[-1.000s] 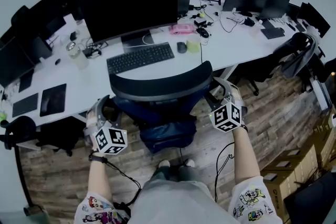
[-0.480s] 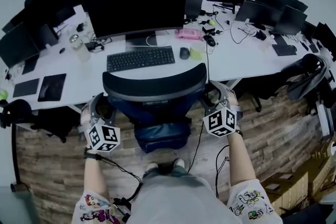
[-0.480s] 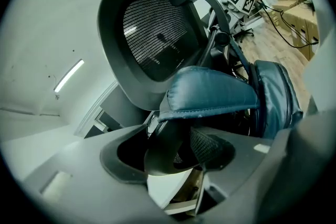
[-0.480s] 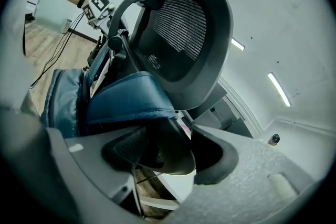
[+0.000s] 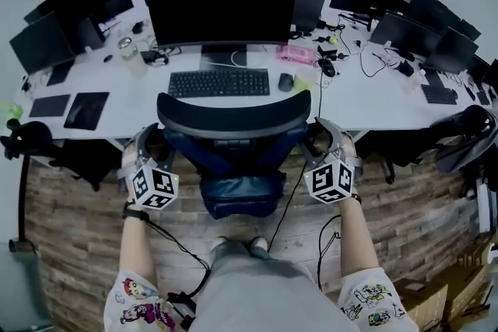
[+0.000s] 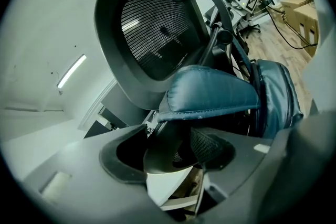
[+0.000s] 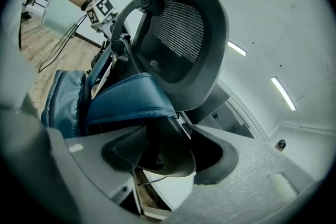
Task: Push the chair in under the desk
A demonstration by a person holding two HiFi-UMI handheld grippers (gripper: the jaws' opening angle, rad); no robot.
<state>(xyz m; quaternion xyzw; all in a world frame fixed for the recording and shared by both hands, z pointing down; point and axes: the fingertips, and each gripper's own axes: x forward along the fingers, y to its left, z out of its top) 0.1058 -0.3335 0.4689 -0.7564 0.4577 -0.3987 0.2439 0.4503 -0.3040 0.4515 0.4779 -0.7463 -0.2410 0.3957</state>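
Note:
A black office chair with a mesh back and a blue seat cushion stands before the white desk, its back almost at the desk's edge. My left gripper is shut on the chair's left armrest, which fills the space between the jaws. My right gripper is shut on the right armrest in the same way. In both gripper views the mesh back rises above the blue cushion.
On the desk are a keyboard, a mouse, a large monitor and more monitors to both sides. Another dark chair stands at the right. My feet are on the wooden floor behind the chair.
The chair has rolled forward towards the desk with both grippers on its armrests. Its back now sits close to the desk's edge and the keyboard.

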